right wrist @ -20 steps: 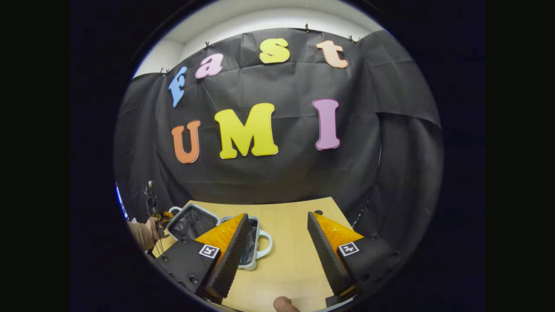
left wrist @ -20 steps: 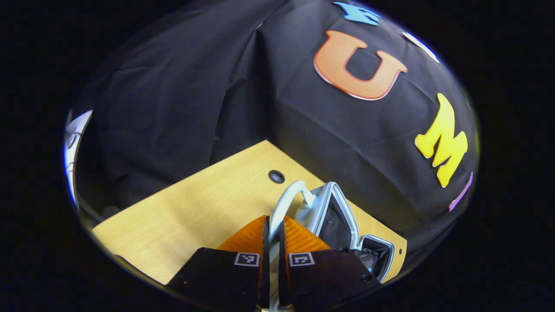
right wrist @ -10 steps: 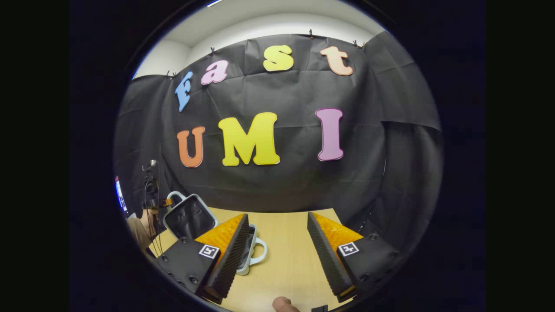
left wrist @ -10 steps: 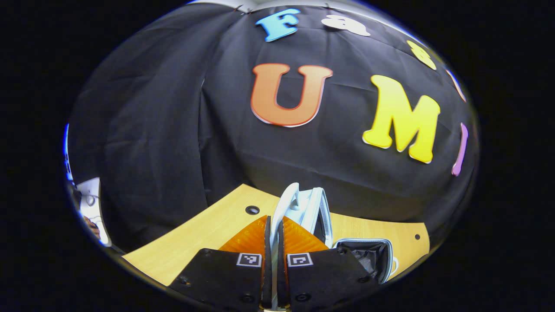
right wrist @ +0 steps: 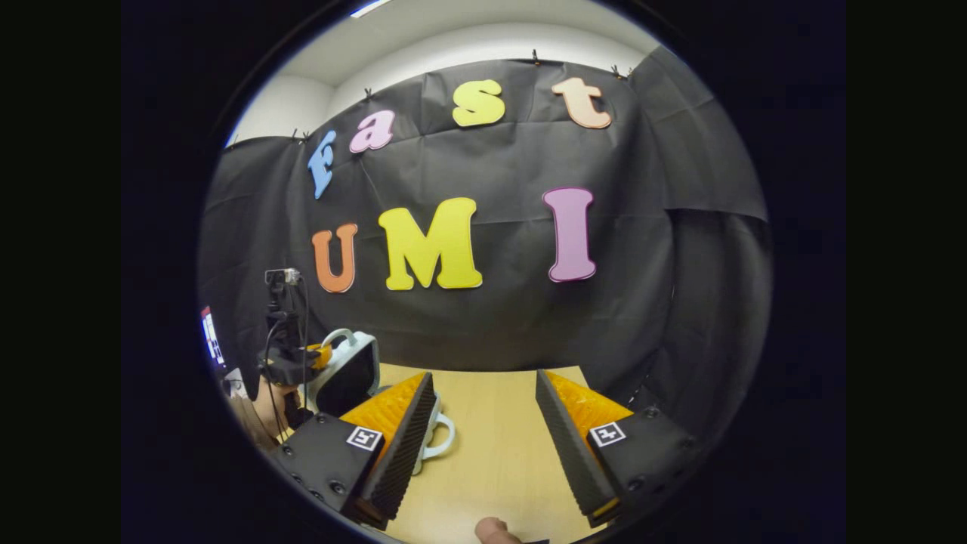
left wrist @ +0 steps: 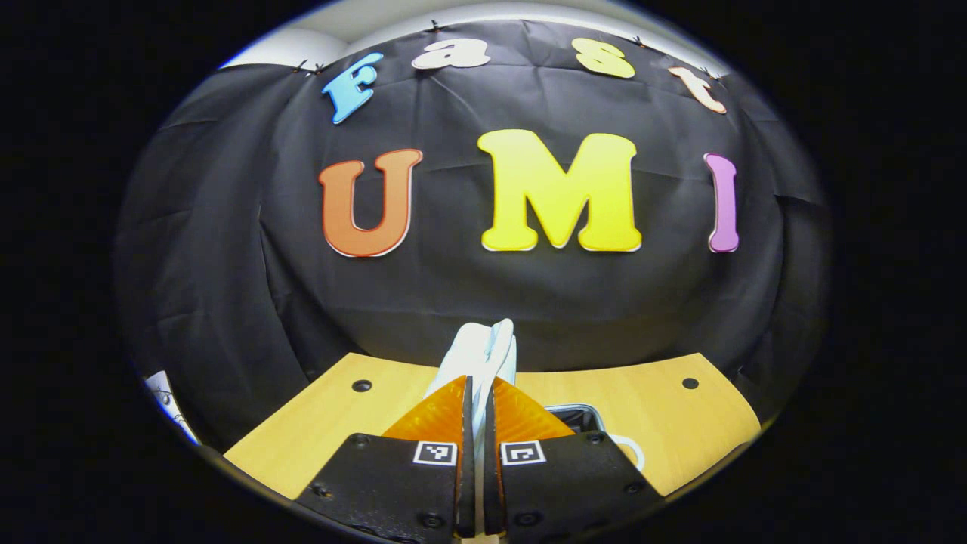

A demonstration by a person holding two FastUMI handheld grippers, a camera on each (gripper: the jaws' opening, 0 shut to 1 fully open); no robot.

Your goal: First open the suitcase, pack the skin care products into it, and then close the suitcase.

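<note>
The small pale-blue suitcase stands half open on the wooden table (left wrist: pixel 325 427). Its lid (left wrist: pixel 483 351) stands nearly upright and edge-on in the left gripper view. My left gripper (left wrist: pixel 476 397) is shut on the white handle of that lid. The base (left wrist: pixel 576 414) lies flat just right of the fingers, with its own white handle (left wrist: pixel 633 453) beside it. In the right gripper view the raised lid (right wrist: pixel 351 374) shows its dark lining, and the left gripper (right wrist: pixel 291 363) holds its top handle. My right gripper (right wrist: pixel 483 378) hovers open over the table, right of the base handle (right wrist: pixel 440 440), holding nothing.
The black cloth wall closes the table's far side. Two small round holes (left wrist: pixel 361 385) mark the tabletop's back corners. A person's hand (right wrist: pixel 264 400) holds the left gripper at the left, and a thumb tip (right wrist: pixel 495 531) shows at the bottom edge.
The lid has swung up from lying flat open to nearly upright, carried by my left gripper on its handle. The right gripper has stayed open in about the same place.
</note>
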